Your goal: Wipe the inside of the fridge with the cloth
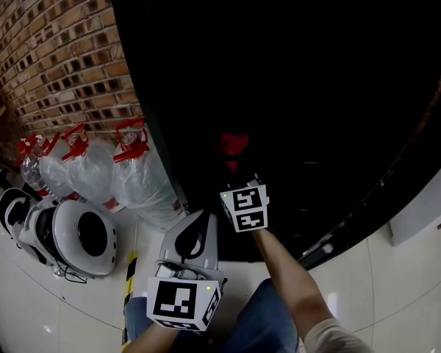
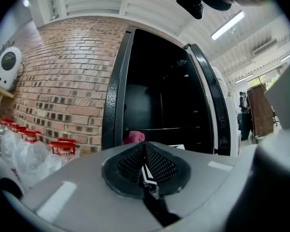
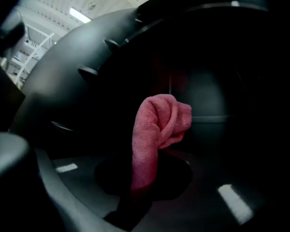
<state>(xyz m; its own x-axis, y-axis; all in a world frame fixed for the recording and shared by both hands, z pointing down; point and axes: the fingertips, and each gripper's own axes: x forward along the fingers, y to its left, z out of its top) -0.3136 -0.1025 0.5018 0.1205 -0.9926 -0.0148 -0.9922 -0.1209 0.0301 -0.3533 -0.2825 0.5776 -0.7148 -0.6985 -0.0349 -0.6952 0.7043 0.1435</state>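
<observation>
The black fridge (image 1: 294, 87) stands open, and its inside is very dark. A pink-red cloth (image 3: 157, 129) is bunched between the jaws of my right gripper (image 3: 145, 178), which is shut on it. In the head view the cloth (image 1: 234, 145) shows as a dim red patch inside the fridge, just beyond the right gripper (image 1: 239, 175). My left gripper (image 1: 197, 226) hangs lower, outside the fridge over the floor. It is shut with nothing in it (image 2: 145, 166). From the left gripper view the cloth (image 2: 134, 137) peeks out at the fridge's lower edge.
Three clear water bottles with red handles (image 1: 132, 168) stand against the brick wall (image 1: 51, 57) left of the fridge. A white round appliance (image 1: 77, 235) lies on the tiled floor beside them. The open fridge door (image 2: 210, 100) stands to the right. Striped tape (image 1: 128, 274) marks the floor.
</observation>
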